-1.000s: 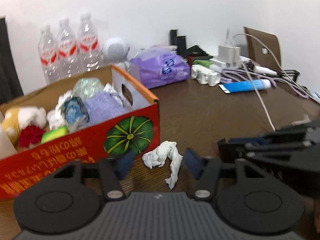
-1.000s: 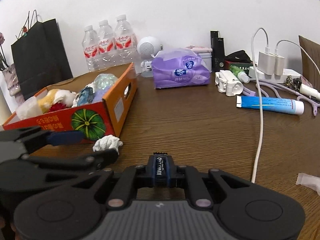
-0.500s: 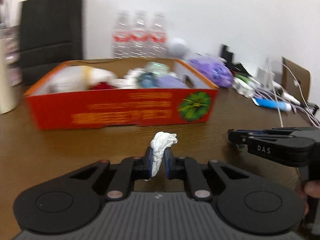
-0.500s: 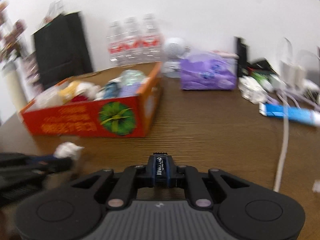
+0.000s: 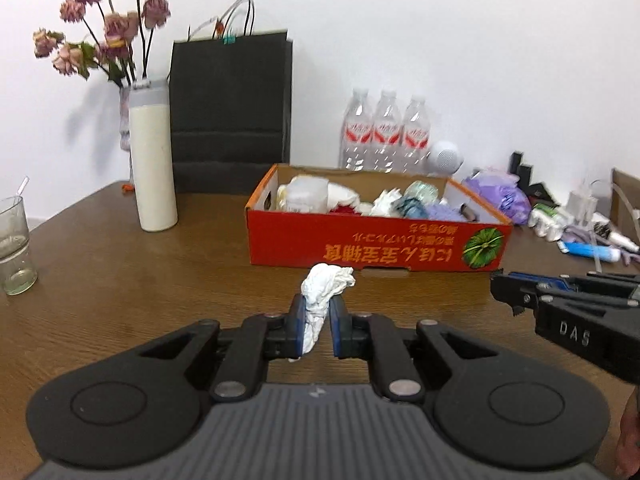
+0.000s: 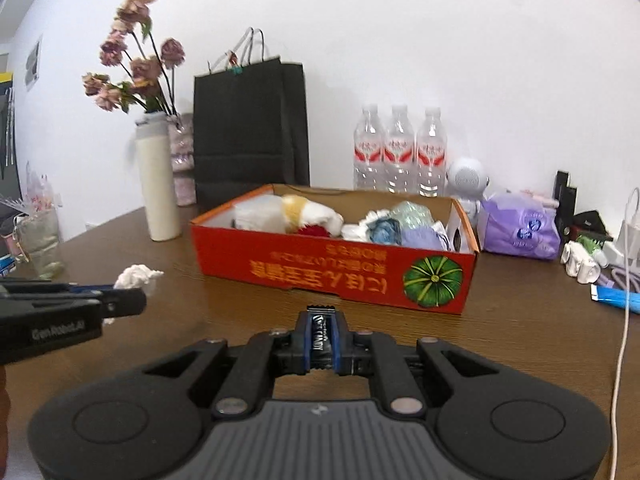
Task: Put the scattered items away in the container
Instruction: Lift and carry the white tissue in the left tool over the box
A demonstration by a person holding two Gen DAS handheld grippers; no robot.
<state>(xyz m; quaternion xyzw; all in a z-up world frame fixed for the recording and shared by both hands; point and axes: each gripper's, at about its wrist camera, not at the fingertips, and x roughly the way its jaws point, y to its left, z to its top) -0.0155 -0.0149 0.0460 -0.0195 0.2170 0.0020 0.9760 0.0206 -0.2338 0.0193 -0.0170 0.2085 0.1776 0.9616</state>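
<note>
Both grippers are carrying a small item in front of the red box.

The left gripper (image 5: 316, 320) is pinching a crumpled white tissue (image 5: 326, 284) between its blue pads, the wad bulging out above and ahead of the fingertips and a tail hanging down between them. The right gripper (image 6: 322, 334) is clamping a dark candy wrapper (image 6: 320, 336), its crimped edge sticking up just past the fingertips. The red cardboard box (image 5: 376, 246) is sitting on the brown table (image 5: 140, 280) straight ahead of both sets of fingers and apart from them, already holding soft toys, tissues and wrapped bits. Beyond the box, three water bottles (image 6: 400, 150) and a black paper bag (image 5: 230, 112) are standing against the wall.
</note>
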